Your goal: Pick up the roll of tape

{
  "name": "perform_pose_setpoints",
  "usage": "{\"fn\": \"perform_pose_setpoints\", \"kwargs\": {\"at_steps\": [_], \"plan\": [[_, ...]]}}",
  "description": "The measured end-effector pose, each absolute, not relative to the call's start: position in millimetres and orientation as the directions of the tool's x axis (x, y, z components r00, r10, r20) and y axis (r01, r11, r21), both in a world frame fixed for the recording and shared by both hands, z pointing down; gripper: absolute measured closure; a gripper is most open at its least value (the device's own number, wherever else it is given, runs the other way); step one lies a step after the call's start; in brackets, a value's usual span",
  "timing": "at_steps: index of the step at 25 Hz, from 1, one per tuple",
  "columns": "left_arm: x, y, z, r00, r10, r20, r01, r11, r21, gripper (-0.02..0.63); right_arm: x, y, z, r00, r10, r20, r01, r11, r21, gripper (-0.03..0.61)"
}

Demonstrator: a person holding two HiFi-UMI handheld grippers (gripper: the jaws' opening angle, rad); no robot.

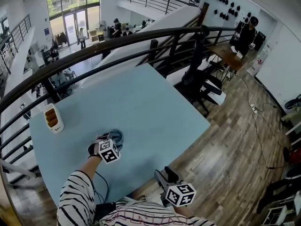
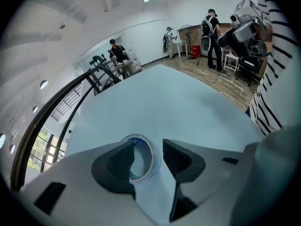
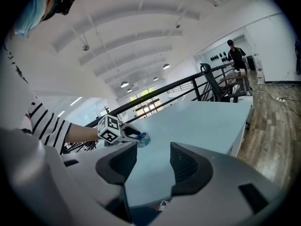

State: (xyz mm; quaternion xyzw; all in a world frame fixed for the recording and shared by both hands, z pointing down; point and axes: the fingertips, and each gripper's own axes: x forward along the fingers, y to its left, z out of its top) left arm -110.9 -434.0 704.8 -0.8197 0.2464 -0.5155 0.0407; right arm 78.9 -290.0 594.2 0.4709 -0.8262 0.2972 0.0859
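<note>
Pale-blue tabletop (image 1: 155, 107): roll of tape (image 2: 151, 157) lies flat between the spread jaws of the left hand-held gripper (image 2: 148, 145), pads not pressing. Right hand-held gripper (image 3: 153, 147) open, empty, by the near edge. White container (image 1: 52, 118) well apart, near the black railing (image 1: 141, 39).

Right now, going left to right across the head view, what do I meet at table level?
white container with brown contents → left gripper, jaws open around the roll of tape → right gripper
</note>
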Motion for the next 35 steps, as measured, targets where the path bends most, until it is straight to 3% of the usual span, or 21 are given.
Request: {"fn": "perform_pose_setpoints", "kwargs": {"at_steps": [7, 15, 19, 22, 35], "plan": [[-119.0, -438.6, 744.2, 0.297, -0.347, 0.889, -0.374, -0.899, -0.226, 0.445, 79.4, -288.0, 599.4, -0.526, -0.728, 0.44, -0.84, 0.362, -0.404, 0.364], [-118.3, -433.0, 760.6, 0.202, -0.262, 0.944, -0.221, -0.951, -0.217, 0.446, 88.6, -289.0, 601.6, -0.503, -0.739, 0.449, -0.853, 0.339, -0.397, 0.364], [-114.1, -426.0, 763.1, 0.155, -0.231, 0.961, -0.116, -0.97, -0.215, 0.505, 85.9, -287.2, 602.9, -0.508, -0.735, 0.449, -0.85, 0.342, -0.401, 0.364], [-113.7, -425.7, 765.4, 0.125, -0.219, 0.968, -0.115, -0.972, -0.205, 0.518, 86.2, -286.8, 604.0, -0.511, -0.734, 0.447, -0.848, 0.345, -0.404, 0.364], [-111.8, -416.4, 745.1, 0.167, -0.363, 0.917, -0.205, -0.922, -0.328, 0.546, 84.7, -279.4, 601.5, -0.549, -0.713, 0.436, -0.826, 0.382, -0.414, 0.364]]}}
